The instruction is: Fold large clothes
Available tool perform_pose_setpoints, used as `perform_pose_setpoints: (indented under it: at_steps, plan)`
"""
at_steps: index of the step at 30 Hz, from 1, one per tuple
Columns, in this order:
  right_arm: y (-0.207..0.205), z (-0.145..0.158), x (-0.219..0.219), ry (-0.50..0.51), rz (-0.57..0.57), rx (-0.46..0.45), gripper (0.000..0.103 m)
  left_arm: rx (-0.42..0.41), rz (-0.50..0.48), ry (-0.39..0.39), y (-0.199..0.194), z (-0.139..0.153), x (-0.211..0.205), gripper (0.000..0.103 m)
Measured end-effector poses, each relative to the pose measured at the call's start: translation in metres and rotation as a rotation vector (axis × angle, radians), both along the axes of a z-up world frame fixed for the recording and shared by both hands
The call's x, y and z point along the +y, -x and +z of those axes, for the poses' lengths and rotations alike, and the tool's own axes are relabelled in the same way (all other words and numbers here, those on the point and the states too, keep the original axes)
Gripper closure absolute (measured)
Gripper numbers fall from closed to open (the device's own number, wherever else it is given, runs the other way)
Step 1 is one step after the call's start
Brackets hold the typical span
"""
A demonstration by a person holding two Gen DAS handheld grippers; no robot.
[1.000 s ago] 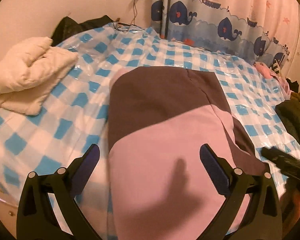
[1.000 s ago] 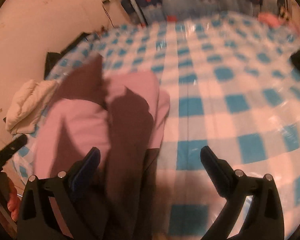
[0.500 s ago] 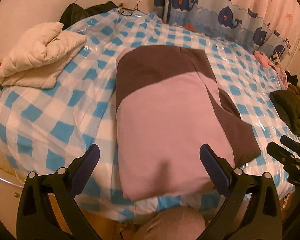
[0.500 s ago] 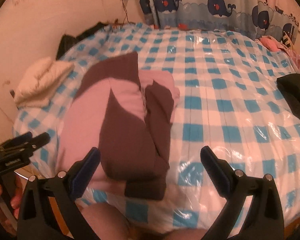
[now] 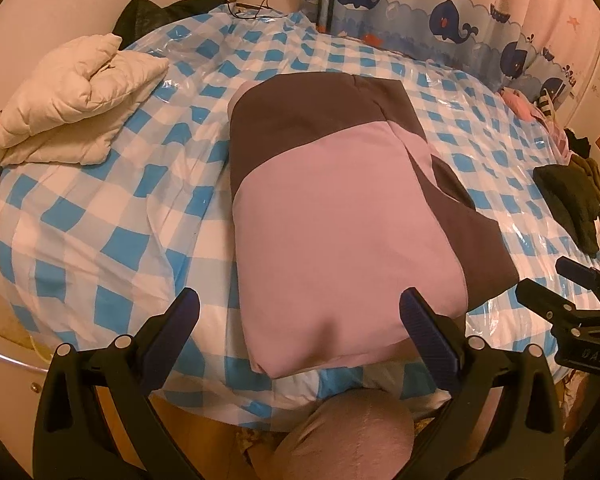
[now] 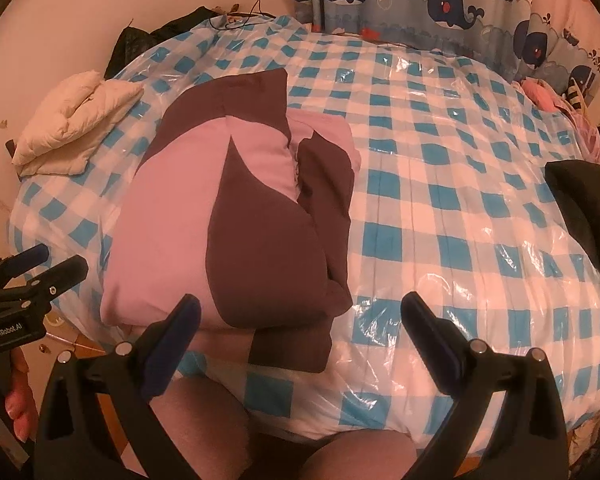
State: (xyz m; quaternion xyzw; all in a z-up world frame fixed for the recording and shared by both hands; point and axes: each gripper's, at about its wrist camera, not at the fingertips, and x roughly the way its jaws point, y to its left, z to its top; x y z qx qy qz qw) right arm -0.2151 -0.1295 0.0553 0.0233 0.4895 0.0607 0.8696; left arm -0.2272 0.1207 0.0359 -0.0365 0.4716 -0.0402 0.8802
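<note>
A large pink and dark brown garment point(image 5: 339, 216) lies folded into a thick bundle on the blue-and-white checked bed point(image 5: 100, 216). It also shows in the right wrist view point(image 6: 236, 232), with a brown sleeve end hanging over the bed's near edge. My left gripper point(image 5: 300, 320) is open and empty, held back off the near edge of the bundle. My right gripper point(image 6: 300, 324) is open and empty, near the bundle's right front corner. Each gripper shows at the side of the other's view.
A folded cream quilted jacket point(image 5: 76, 100) lies at the bed's left. A dark garment point(image 5: 571, 200) lies at the right edge. Black clothing point(image 6: 140, 40) sits at the far left corner by the wall. A whale-print curtain point(image 5: 439, 12) hangs behind. My knees point(image 6: 260, 432) are below the bed edge.
Both grippers have pulled back and up from the garment towards the bed's near edge. The bundle lies still where it was left.
</note>
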Motion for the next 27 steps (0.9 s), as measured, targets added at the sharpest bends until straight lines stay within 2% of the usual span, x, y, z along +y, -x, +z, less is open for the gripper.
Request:
perform_pose_setpoints:
  at_steps: [10, 27]
  plan:
    - [0.0011, -0.0008, 0.0038, -0.011, 0.010, 0.006, 0.007, 0.007, 0.013, 0.006, 0.0021, -0.0003, 0.0051, 0.007]
    - [-0.0016, -0.0049, 0.0053, -0.042, 0.021, 0.017, 0.007, 0.014, 0.016, -0.029, 0.0000, -0.0004, 0.0062, 0.007]
